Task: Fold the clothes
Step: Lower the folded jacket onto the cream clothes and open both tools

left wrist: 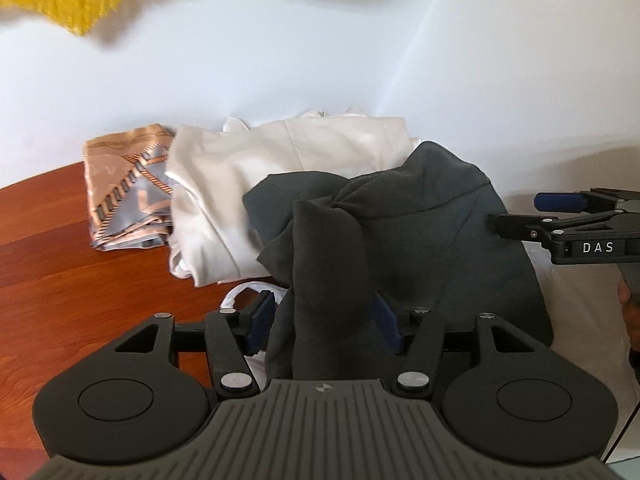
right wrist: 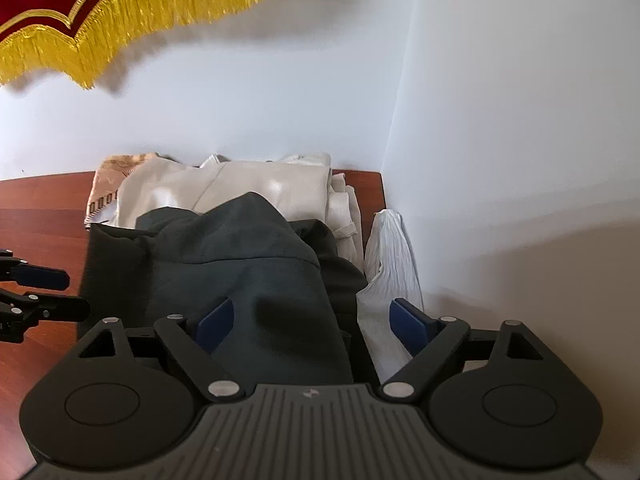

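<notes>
A dark grey garment (left wrist: 420, 216) lies bunched on the wooden table (left wrist: 60, 260), partly over a cream garment (left wrist: 256, 160). My left gripper (left wrist: 324, 316) is shut on a raised fold of the dark garment. My right gripper (right wrist: 316, 320) is open, its blue pads either side of the same dark garment (right wrist: 248, 264), which drapes between the jaws. The right gripper also shows at the right edge of the left wrist view (left wrist: 516, 216). The left gripper shows at the left edge of the right wrist view (right wrist: 64, 292).
A folded patterned peach and grey scarf (left wrist: 128, 188) lies left of the cream garment. A white crinkled cloth (right wrist: 392, 260) lies at the right against the wall corner. A red drape with yellow fringe (right wrist: 132, 12) hangs above. White walls stand close behind and to the right.
</notes>
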`<state>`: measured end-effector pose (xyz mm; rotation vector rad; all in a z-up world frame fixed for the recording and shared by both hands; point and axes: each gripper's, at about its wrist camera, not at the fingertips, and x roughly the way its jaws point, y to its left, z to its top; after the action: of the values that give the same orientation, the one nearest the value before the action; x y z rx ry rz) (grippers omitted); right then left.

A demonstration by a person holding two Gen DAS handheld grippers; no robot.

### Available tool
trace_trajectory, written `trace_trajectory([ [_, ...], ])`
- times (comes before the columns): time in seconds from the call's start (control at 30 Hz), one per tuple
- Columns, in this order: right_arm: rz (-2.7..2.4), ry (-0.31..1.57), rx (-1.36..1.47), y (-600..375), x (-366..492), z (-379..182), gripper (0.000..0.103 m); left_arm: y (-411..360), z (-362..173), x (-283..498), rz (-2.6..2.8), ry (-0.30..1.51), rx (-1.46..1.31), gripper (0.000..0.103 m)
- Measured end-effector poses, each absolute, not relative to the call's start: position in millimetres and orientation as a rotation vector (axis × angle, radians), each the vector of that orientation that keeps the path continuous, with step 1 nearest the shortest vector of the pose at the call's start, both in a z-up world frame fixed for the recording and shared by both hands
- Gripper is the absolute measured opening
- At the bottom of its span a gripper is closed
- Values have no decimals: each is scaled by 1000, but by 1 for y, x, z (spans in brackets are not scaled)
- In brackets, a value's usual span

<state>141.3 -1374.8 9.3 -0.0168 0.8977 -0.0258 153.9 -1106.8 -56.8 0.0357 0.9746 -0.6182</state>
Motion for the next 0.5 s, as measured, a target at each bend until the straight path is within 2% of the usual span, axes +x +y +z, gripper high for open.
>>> trace_trajectory([
  [0.5,-35,869,-7,-1341,99,23,93,-1077,-41,119,-632,954,67,68],
])
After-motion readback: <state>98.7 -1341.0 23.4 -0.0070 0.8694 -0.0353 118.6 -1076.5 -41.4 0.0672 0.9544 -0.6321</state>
